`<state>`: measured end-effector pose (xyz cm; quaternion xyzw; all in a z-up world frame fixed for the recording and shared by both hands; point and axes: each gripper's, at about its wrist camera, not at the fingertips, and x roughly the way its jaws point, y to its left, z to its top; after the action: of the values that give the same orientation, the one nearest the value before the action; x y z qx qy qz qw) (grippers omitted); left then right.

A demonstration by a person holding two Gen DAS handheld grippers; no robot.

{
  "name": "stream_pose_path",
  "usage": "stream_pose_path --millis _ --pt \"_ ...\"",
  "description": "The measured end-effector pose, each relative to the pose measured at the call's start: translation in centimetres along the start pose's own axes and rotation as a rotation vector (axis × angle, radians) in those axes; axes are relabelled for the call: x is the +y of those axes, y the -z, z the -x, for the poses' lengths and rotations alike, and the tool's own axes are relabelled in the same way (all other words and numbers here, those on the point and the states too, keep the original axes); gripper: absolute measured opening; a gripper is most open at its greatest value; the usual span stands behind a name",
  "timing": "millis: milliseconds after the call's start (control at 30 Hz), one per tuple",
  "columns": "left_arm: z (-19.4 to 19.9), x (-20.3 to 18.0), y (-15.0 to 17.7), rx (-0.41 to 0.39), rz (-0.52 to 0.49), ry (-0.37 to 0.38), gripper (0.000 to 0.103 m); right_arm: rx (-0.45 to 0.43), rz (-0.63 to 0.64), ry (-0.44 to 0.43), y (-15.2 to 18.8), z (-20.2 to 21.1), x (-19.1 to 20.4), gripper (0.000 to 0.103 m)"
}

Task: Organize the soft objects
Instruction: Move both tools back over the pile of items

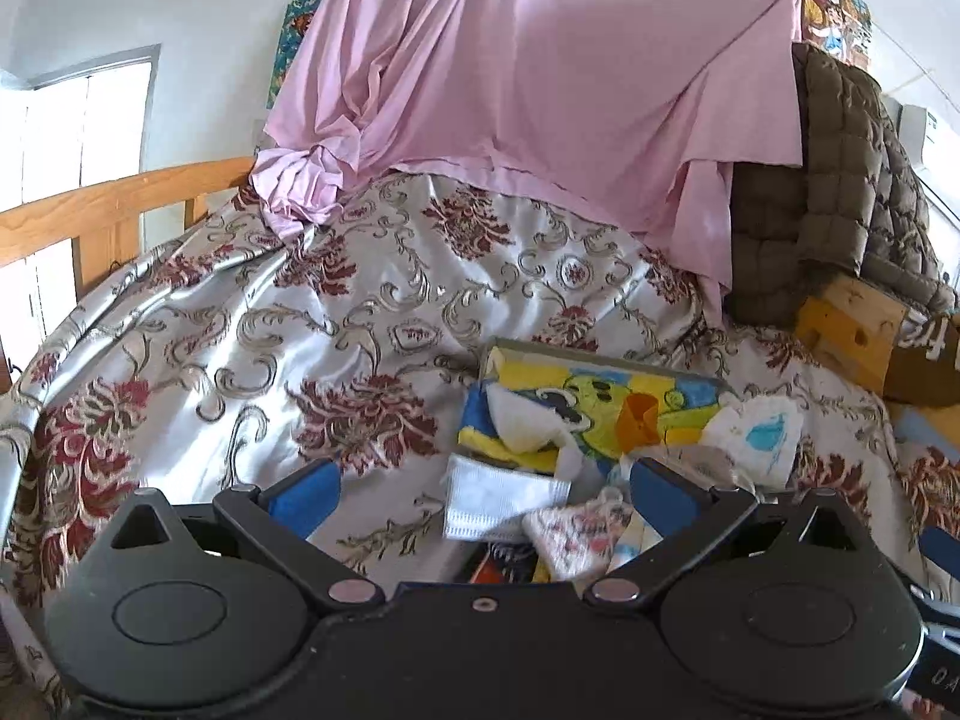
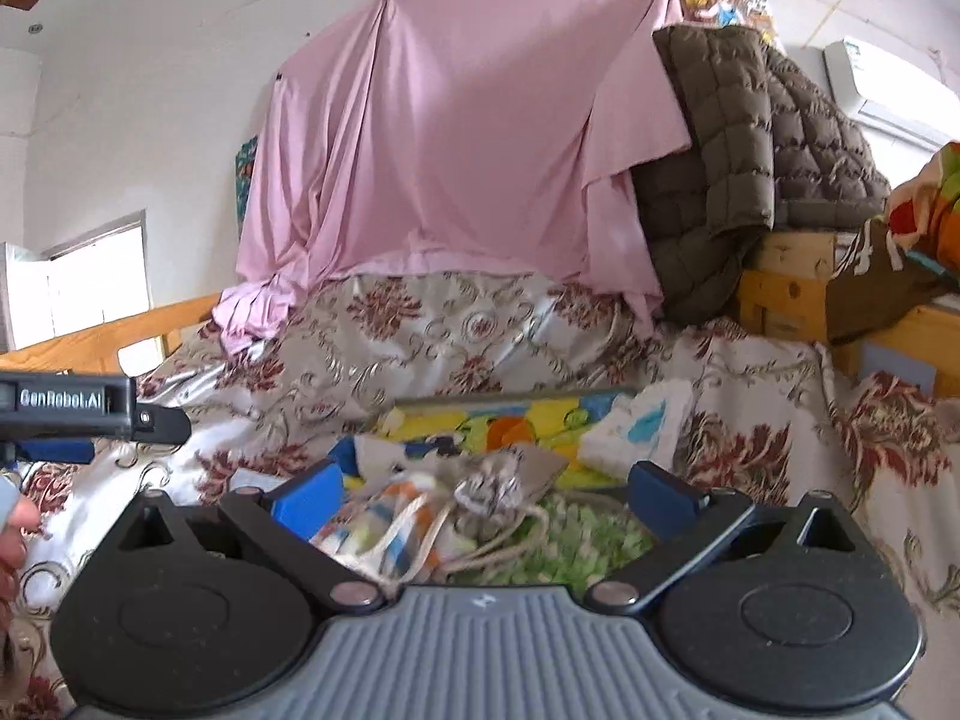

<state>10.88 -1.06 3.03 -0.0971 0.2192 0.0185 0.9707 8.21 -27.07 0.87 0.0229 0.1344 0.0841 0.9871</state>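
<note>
Both jaws stand apart: the left hand-held gripper (image 1: 483,489) and right hand-held gripper (image 2: 486,489) hover over the soft cloth items (image 2: 420,510) heaped in the cartoon-print tray (image 1: 600,402) on the bed (image 1: 240,330).

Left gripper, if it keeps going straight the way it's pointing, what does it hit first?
Probably the white folded cloth lying between the open fingers of the left gripper, with the cartoon box just behind it. Depth is hard to judge here.
</note>
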Motion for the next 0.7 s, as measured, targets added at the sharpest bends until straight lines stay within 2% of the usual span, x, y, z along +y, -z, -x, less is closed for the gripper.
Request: stream_pose_path --millis 267,400,567,700 --pt "-0.5 1.5 3.9 0.056 0.032 -0.02 0.102 0.09 0.009 -0.002 0.9 -1.6 0.2 0.103" --pt "-1.5 1.2 5.4 0.104 -0.031 -0.064 0.102 0.162 0.008 0.009 1.6 -2.6 0.1 0.103" --pt "-1.9 0.4 6.6 0.12 -0.133 -0.066 0.102 0.208 0.0 0.014 2.1 -3.4 -0.1 0.103" --pt "-2.2 0.0 6.9 0.136 -0.157 -0.068 0.102 0.224 -0.001 0.007 2.2 -3.6 -0.1 0.103"
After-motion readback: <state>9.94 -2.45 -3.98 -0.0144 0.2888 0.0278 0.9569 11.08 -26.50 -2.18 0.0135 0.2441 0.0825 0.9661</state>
